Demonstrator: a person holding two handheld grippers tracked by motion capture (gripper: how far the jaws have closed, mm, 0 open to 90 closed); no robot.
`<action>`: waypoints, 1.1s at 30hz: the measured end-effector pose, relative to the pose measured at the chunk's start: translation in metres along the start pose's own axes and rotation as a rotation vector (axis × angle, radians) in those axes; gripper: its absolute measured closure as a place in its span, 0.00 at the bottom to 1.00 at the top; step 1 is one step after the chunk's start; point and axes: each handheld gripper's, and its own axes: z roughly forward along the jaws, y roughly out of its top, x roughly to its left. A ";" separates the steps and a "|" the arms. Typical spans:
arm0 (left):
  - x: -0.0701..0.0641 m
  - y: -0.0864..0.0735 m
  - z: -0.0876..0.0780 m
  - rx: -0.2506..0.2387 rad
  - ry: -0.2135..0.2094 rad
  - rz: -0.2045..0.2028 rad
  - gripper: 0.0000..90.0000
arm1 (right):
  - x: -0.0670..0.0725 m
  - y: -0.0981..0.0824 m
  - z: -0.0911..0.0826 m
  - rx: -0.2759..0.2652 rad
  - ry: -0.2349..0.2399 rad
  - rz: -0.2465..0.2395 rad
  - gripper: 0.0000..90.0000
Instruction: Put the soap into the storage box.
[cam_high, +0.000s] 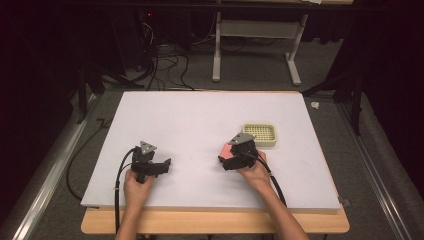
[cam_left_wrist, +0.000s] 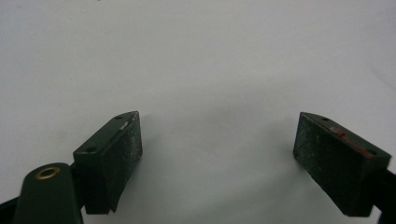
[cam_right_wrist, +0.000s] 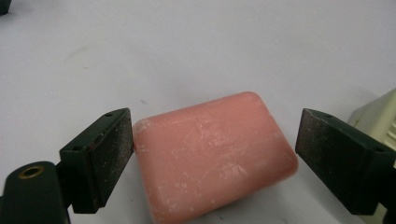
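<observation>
A pink bar of soap (cam_right_wrist: 215, 156) lies flat on the white table top (cam_high: 200, 125), between the spread jaws of my right gripper (cam_right_wrist: 215, 149). The left jaw touches the bar's edge; a small gap shows at the right jaw. From above, the soap (cam_high: 226, 149) peeks out on the left side of the right gripper (cam_high: 227, 159). A cream slotted soap dish (cam_high: 260, 134) sits just behind and to the right of that gripper; its corner (cam_right_wrist: 378, 116) shows at the right edge. My left gripper (cam_left_wrist: 217, 154) is open over bare table, and in the high view it (cam_high: 162, 165) rests left of centre.
The white board lies on a wooden table whose front edge (cam_high: 215, 222) runs along the bottom. Black cables (cam_high: 117, 185) trail from both grippers toward the person. Beyond the board are dark floor, cables and a table frame (cam_high: 255, 45).
</observation>
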 end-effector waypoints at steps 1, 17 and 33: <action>0.000 0.000 0.000 0.000 0.000 0.000 0.18 | 0.000 0.001 0.001 0.004 0.003 -0.001 0.13; 0.000 0.000 0.000 0.000 0.000 0.000 0.18 | -0.003 0.003 0.017 0.048 0.023 0.035 0.13; 0.000 0.000 0.000 0.000 0.000 0.000 0.18 | -0.006 -0.002 0.025 0.086 0.043 0.095 0.14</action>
